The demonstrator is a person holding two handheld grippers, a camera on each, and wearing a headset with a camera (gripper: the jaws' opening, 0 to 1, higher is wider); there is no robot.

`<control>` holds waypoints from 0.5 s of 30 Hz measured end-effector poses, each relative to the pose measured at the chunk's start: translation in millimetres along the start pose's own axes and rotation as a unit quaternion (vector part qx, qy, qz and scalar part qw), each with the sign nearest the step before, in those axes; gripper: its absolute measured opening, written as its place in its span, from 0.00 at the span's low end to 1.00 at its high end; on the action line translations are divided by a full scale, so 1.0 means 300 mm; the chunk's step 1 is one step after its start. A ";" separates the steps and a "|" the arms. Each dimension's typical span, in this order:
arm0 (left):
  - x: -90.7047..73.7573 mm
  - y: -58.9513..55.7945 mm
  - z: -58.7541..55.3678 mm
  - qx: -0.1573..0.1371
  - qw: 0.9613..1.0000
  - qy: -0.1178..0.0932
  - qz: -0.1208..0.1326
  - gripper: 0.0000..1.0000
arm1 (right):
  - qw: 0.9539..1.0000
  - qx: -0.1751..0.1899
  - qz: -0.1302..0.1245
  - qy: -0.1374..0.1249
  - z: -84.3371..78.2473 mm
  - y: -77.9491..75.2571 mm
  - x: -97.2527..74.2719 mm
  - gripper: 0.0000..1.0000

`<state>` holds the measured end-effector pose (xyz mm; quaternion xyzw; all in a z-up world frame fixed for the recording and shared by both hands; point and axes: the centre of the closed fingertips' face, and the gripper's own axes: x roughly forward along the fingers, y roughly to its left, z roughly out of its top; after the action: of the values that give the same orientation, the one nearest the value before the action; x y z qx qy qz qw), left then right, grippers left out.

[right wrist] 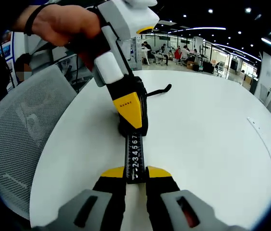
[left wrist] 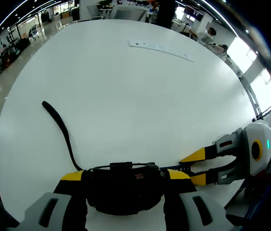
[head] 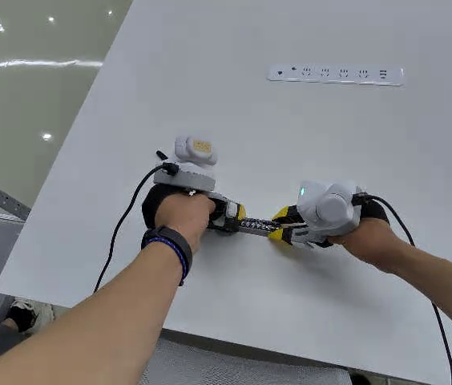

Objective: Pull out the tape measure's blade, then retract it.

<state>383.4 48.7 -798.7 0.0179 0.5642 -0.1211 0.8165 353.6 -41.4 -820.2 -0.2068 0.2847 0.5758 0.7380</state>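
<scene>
Black with white numerals, the tape measure's blade (right wrist: 135, 154) is out by only a short length and runs straight from the case (left wrist: 121, 195) to the right gripper (right wrist: 135, 174), whose yellow-tipped jaws are pinched shut on its free end. The black case sits low over the white tabletop (head: 306, 136), near its front edge, clamped between the jaws of the left gripper (left wrist: 126, 174), one yellow tip on each flat side. Blade and both grippers lie on one line, nose to nose across the person's front, so the pull most likely calls for the right gripper to draw straight back along that line while the left holds the case steady; a sideways drift could kink the blade. The case's wrist strap (left wrist: 58, 125) trails loose over the tabletop, away from the blade. The end hook is buried between the right jaws, any lock or brake button is hidden under the left gripper, and whether the case touches the tabletop cannot be told. A power strip (head: 334, 74) lies well apart, and a mesh chair back (right wrist: 20, 144) stands beside the table.
</scene>
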 end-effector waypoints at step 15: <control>0.006 -0.001 0.004 -0.005 1.000 -0.004 -0.005 0.63 | 1.000 0.002 -0.005 -0.007 -0.029 -0.006 -0.021 0.16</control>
<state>385.0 48.0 -799.9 0.0103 0.5615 -0.1223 0.8183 352.6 -51.9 -822.7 -0.2028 0.2798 0.5731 0.7430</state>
